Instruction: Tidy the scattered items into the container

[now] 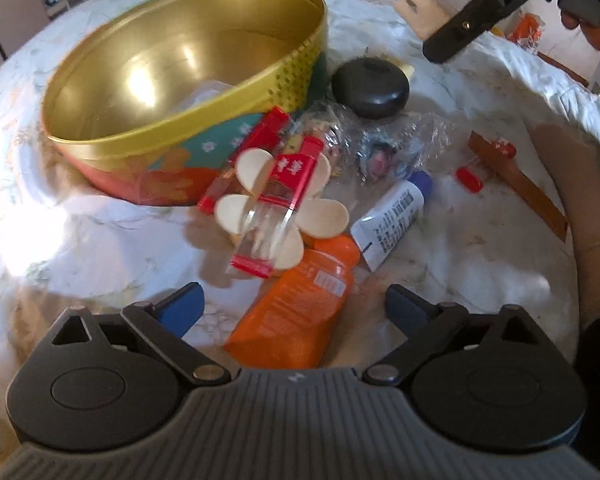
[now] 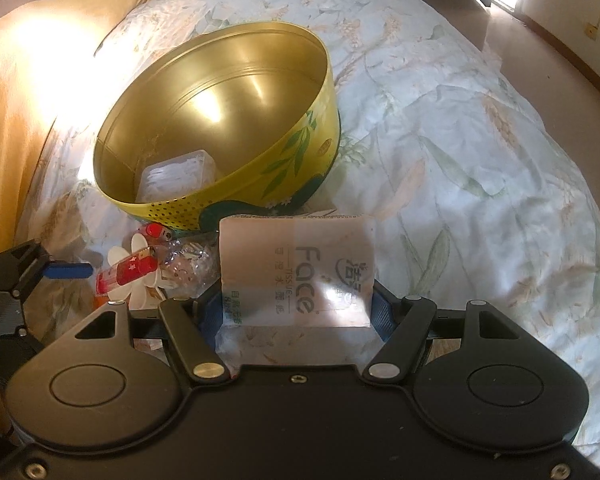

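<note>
A round gold tin (image 1: 180, 80) stands open on the bed, with a clear plastic box (image 2: 176, 176) inside it. In front of it lie red-capped clear tubes (image 1: 276, 208) on a cream flower-shaped piece (image 1: 236, 208), an orange bottle (image 1: 300, 300) and a white tube with a blue cap (image 1: 392, 216). My left gripper (image 1: 296, 308) is open and hangs over the orange bottle, its blue pads apart from it. My right gripper (image 2: 298, 312) is shut on a face-tissue pack (image 2: 296, 272), held just in front of the tin (image 2: 220, 100).
A black round case (image 1: 370, 88), crumpled clear wrap (image 1: 380, 148), a small red cap (image 1: 470, 179) and a brown wooden strip (image 1: 516, 184) lie to the right of the pile. A sleeve (image 1: 580, 200) is at the far right. A yellow pillow (image 2: 40, 80) borders the floral sheet (image 2: 460, 140).
</note>
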